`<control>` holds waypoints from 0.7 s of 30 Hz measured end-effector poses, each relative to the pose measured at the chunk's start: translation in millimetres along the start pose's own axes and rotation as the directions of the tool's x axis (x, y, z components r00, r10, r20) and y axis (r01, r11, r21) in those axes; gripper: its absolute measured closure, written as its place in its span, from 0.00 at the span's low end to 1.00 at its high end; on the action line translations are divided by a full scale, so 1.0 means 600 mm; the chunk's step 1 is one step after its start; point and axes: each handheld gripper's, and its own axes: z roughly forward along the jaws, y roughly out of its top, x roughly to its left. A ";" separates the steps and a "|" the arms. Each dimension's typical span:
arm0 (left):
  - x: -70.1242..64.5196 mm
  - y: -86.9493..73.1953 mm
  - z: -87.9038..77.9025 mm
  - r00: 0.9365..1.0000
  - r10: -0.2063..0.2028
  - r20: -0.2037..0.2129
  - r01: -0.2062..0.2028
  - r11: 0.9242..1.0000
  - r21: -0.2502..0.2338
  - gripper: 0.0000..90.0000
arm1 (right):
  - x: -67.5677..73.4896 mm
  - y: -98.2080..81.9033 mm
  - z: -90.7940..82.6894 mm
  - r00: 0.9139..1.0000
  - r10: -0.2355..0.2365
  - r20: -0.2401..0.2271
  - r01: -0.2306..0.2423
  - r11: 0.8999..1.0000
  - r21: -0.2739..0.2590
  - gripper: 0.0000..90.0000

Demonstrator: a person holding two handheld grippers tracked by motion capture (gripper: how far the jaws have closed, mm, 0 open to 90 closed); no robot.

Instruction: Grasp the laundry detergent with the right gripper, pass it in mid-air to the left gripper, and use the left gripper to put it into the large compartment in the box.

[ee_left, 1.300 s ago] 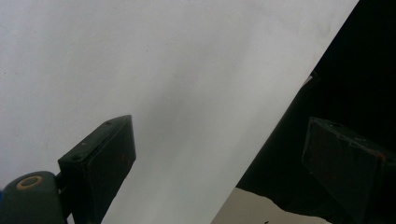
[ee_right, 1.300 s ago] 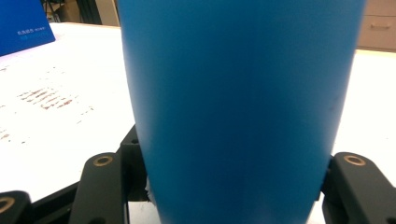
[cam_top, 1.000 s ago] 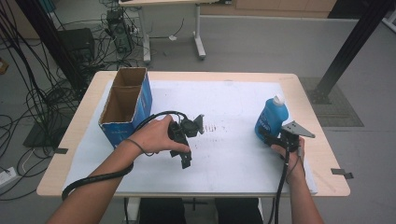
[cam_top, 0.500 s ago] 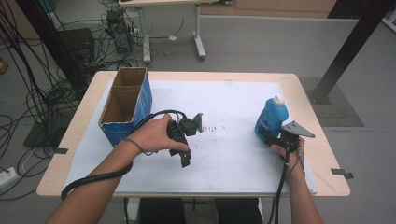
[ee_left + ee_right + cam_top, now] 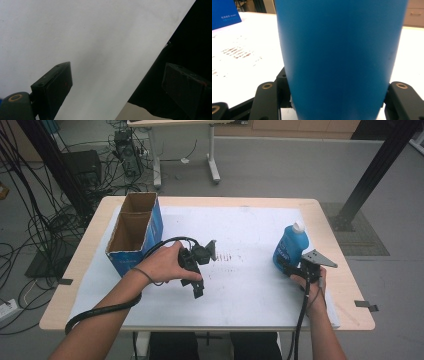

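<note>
Grippers number two, one in each of the person's hands. On the right side of the table (image 5: 320, 207), the right gripper (image 5: 289, 268) pinches one blue bottle (image 5: 290, 246) low on its body; the bottle stands upright on the white sheet (image 5: 255, 225), its white cap (image 5: 298, 226) on top. In the right gripper view the bottle's blue wall (image 5: 339, 57) spans the space between the two black jaws, which press against it on either side near its base.

Near the middle of the sheet, the left gripper (image 5: 197, 289) is held in the left hand (image 5: 162, 265) and points toward the near edge of the table. Its jaws stand spread with nothing between them; in the left gripper view the two black pads (image 5: 53, 86) sit well apart over bare white sheet, with a dark area beyond the sheet's edge.

One cardboard box (image 5: 134, 236) with blue sides stands at the far left of the sheet, open at the top, just left of the left hand and well apart from the bottle. A patch of faint reddish marks (image 5: 234, 257) lies on the sheet between the two grippers. One black cable (image 5: 102, 312) trails from the left gripper along the forearm, and one more hangs from the right gripper toward the near edge.
</note>
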 end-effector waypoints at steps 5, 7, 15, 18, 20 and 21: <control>-0.001 -0.003 -0.003 1.000 0.001 -0.001 -0.001 1.000 -0.004 0.11 | 0.000 0.000 0.000 1.000 0.000 0.000 0.000 1.000 0.000 0.44; -0.001 -0.003 -0.003 1.000 0.000 -0.001 0.000 1.000 -0.004 0.11 | 0.000 0.000 0.000 1.000 0.000 0.000 0.000 1.000 0.000 0.44; -0.004 -0.002 -0.004 1.000 0.009 0.000 -0.009 1.000 -0.006 0.11 | 0.000 0.000 0.000 1.000 0.000 0.001 0.000 1.000 0.000 0.44; -0.004 -0.002 -0.004 1.000 0.007 0.003 -0.007 1.000 -0.005 0.11 | 0.000 0.000 0.000 1.000 0.000 0.001 0.000 1.000 0.000 0.44; -0.004 -0.002 -0.003 1.000 0.004 0.001 -0.004 1.000 -0.003 0.11 | 0.000 0.000 0.000 1.000 0.001 0.000 -0.001 1.000 0.000 0.44; -0.003 -0.002 -0.003 1.000 0.005 0.003 -0.005 1.000 -0.004 0.11 | 0.000 0.000 0.000 1.000 0.000 0.000 0.000 1.000 0.000 0.44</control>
